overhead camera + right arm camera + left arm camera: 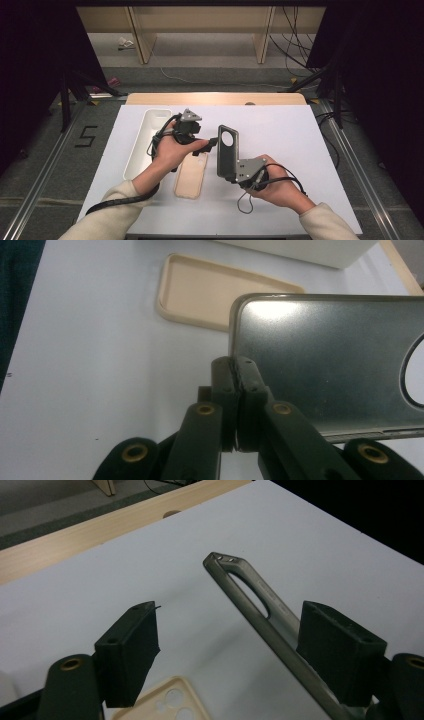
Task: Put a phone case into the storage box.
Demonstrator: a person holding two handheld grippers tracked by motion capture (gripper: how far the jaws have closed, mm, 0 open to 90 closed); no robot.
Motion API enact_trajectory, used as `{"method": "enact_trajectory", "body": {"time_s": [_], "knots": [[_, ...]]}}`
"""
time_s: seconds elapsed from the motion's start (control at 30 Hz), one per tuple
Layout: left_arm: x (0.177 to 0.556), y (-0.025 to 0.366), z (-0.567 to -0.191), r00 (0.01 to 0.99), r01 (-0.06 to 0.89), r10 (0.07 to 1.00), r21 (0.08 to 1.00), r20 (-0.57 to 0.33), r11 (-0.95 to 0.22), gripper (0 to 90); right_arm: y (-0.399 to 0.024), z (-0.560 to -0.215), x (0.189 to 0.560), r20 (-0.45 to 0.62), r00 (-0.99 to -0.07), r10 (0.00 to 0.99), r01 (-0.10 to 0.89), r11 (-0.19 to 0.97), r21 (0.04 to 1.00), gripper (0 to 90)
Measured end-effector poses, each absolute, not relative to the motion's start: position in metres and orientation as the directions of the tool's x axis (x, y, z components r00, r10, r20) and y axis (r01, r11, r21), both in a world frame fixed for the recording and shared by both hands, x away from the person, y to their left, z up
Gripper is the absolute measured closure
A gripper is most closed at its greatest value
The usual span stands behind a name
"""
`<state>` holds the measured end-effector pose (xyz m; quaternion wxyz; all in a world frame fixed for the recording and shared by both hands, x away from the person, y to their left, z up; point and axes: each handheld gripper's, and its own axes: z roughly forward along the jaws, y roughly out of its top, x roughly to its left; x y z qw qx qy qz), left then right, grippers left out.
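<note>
A grey phone case (227,150) with a round camera hole stands upright on its edge above the white table. My right gripper (233,176) is shut on its lower rim; in the right gripper view the jaws (239,370) pinch the corner of the grey case (330,365). My left gripper (210,145) is open just left of that case. In the left gripper view the grey case's rim (260,622) runs between the wide-apart jaws (227,615), close to the right pad. A beige phone case (191,176) lies flat, hollow side up, below the left hand.
A long white tray (145,145) lies along the left side of the white table top (300,150). The table's far edge is a wooden strip (215,98). Cables trail from both grippers toward the near edge. Dark stands and floor cables surround the table.
</note>
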<state>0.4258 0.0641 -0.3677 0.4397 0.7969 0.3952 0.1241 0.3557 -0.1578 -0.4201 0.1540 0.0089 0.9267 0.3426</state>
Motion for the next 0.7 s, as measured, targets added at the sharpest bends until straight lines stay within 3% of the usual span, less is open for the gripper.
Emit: {"method": "enact_trajectory", "body": {"time_s": [0.23, 0.7], "knots": [[0.446, 0.051, -0.372, 0.636, 0.57, 0.755, 0.757, -0.16, -0.32, 32.2, -0.153, -0.419, 0.353, -0.296, -0.949, 0.113, -0.108, 0.764, 0.637, 89.4], [0.46, 0.049, -0.38, 0.598, 0.652, 0.765, 0.701, -0.239, -0.291, 54.8, -0.148, -0.418, 0.35, -0.323, -0.942, 0.087, -0.141, 0.772, 0.619, 89.4]]}}
